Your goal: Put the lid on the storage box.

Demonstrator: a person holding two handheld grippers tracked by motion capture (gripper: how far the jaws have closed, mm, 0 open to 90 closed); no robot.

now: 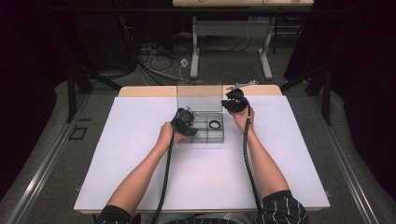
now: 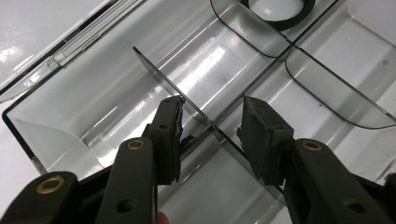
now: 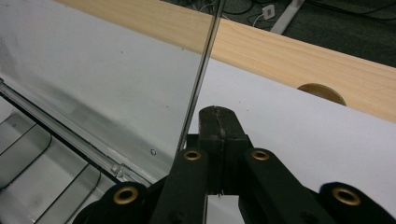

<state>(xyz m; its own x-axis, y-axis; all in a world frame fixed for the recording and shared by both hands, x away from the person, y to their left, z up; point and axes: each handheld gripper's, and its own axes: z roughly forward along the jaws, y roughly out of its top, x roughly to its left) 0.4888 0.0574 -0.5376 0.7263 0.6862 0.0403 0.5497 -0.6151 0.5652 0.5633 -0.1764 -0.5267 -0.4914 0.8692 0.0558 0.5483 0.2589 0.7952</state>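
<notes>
Nearest the person, two forearms reach in from the near edge of the white worktop [image 1: 140,186], each hand carrying a claw with its cable trailing back toward the body. The work sits past the middle of the worktop, toward its far edge.

The left claw [image 1: 185,122] hangs over the near left part of a clear plastic compartment box [image 1: 205,135]. In the left gripper view its jaws stand moderately apart, straddling a thin clear divider [image 2: 187,105] without pinching it; the pads [image 2: 261,140] hold nothing. My guess is that it is poised either to steady the box or to grip that partition.

A black ring [image 1: 214,124] lies in a compartment further in, to the right of the left claw and apart from it; in the left gripper view it sits at the top edge [image 2: 275,14].

Further still, the right claw [image 1: 235,101] is at the box's far right corner, beside the upright transparent lid [image 1: 200,97]. In the right gripper view its jaws are pressed together with no gap, and the lid's edge [image 3: 201,79] runs just beside them, to their left. I cannot tell whether it touches the lid; likely it props the lid open.

Beyond lies the bare wooden far edge [image 3: 289,56].
</notes>
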